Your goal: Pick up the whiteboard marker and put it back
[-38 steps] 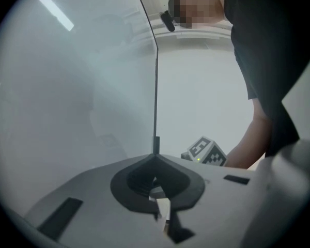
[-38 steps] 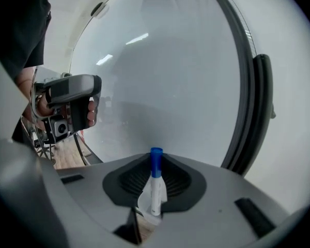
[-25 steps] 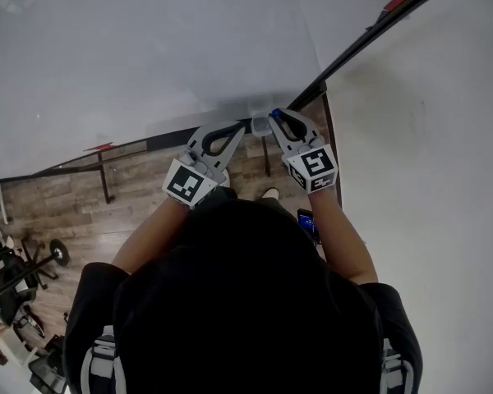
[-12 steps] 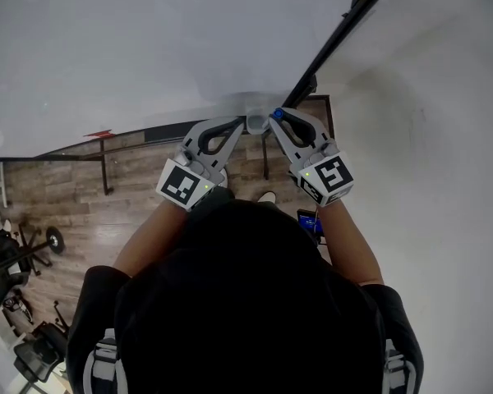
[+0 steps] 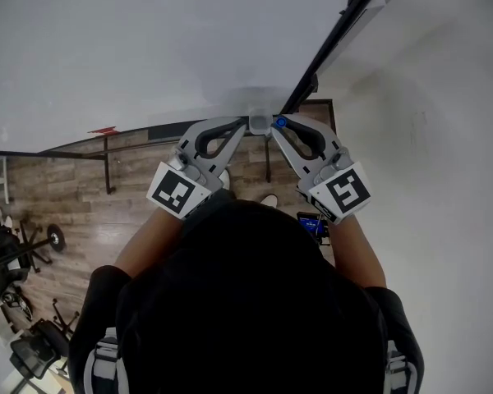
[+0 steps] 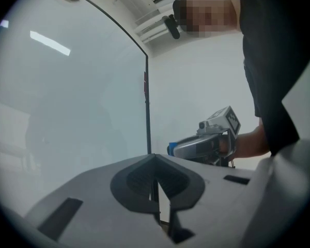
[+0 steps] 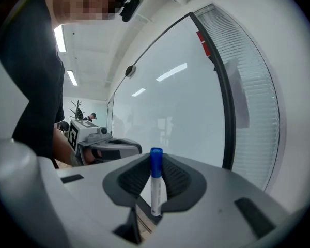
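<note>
The whiteboard marker [image 7: 155, 184] is up in the air, standing upright between the jaws of the right gripper [image 7: 155, 159], which are clamped on its barrel. It sits just in front of the whiteboard [image 5: 148, 48], close to the black frame [image 5: 329, 52] on the board's right edge, with the wooden floor [image 5: 82, 212] well below.

The left gripper [image 6: 155, 158] has its jaws together with nothing in them. From above, its tip is just beside the right one, and the marker's cap is between the 2.

What worries me is how slim the hold looks. Only 2 pads grip a smooth round barrel. A knock against the frame, the board or the other gripper's nose could make the marker swivel in the pads or slide down through them. With the 2 tips this close together, a small sideways move might be enough. If the jaws let go anywhere short of a resting place, I'd expect it to drop to the floor and roll. I can't tell from here where it is meant to go, though a dark rail [image 5: 160, 131] runs along the board's lower edge.

The marker itself is thin and straight, with a white body and a bright blue cap on top. I can't read any print on it.
</note>
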Tool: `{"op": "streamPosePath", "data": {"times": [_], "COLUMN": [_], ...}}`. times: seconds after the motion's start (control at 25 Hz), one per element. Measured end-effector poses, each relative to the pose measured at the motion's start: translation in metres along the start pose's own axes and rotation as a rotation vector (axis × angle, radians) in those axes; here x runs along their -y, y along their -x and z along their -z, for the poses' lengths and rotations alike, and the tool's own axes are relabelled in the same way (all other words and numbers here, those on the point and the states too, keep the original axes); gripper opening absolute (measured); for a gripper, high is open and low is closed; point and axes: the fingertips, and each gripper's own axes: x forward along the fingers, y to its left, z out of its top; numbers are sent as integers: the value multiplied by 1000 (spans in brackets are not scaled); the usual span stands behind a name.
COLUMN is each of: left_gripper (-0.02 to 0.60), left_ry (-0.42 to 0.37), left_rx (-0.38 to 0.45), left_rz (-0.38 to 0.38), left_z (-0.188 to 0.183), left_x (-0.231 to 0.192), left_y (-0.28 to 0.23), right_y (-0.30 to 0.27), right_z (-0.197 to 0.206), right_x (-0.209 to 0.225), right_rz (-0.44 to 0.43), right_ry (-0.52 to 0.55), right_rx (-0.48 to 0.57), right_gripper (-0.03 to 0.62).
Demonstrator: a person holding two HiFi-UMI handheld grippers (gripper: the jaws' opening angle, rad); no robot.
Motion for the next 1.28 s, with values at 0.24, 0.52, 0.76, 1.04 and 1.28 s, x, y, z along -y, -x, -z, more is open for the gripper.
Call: {"op": "streamPosePath", "data": {"times": [0.24, 0.52, 0.76, 1.04, 1.28], "left_gripper": [3, 3, 3, 3, 3], "left_ry": [-32, -32, -44, -40, -23], "left_rx": [4, 10, 9, 26, 46], "left_rz": [2, 2, -4, 16, 36], "left_z": [-11, -15, -15, -16, -6], "left_x": [7, 10, 10, 14, 12], "left_y": [2, 2, -1, -2, -3], "right_y": [8, 13, 15, 17, 12], "right_z": [-12, -18, -19, -19, -11], "right_x": [-7, -10, -7, -4, 12], "right_rz": [-20, -18, -7, 8, 77], "right_ry": [3, 0, -8, 1, 16], "right_rx": [21, 30, 32, 35, 51], "right_gripper": [63, 63, 63, 63, 63]}}
